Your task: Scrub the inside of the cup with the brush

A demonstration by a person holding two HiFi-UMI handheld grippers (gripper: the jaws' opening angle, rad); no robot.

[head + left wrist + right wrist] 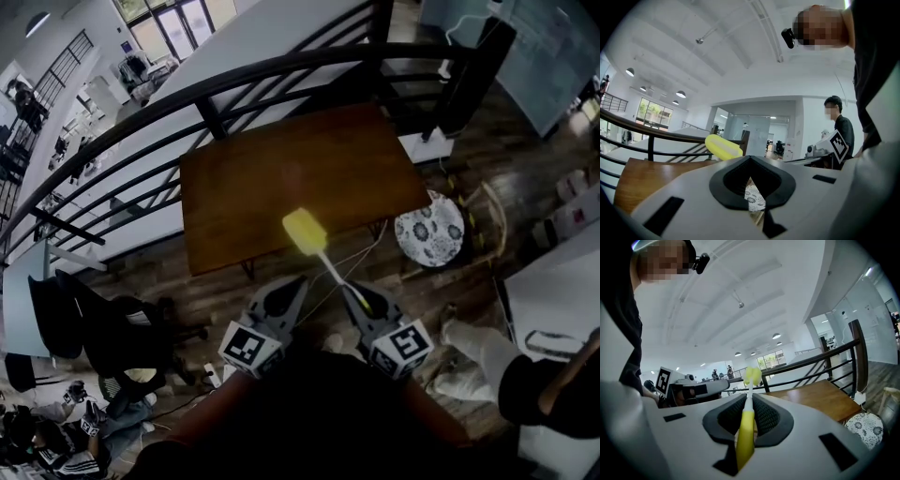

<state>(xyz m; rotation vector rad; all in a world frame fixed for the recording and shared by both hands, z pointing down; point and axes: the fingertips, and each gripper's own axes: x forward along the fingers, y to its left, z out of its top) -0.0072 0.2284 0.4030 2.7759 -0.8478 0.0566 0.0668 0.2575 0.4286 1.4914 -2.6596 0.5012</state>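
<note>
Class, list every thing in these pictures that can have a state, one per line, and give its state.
right gripper: shut on the brush handle.
brush: held, yellow head sticking out ahead of the jaws.
left gripper: shut, nothing held.
wooden table: upright, top bare in the head view.
patterned round seat: standing beside the table, nothing on it.

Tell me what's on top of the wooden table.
Nothing shows resting on the wooden table. The brush, clamped in the right gripper, overlaps its near edge in the head view and hides a small patch there.
</note>
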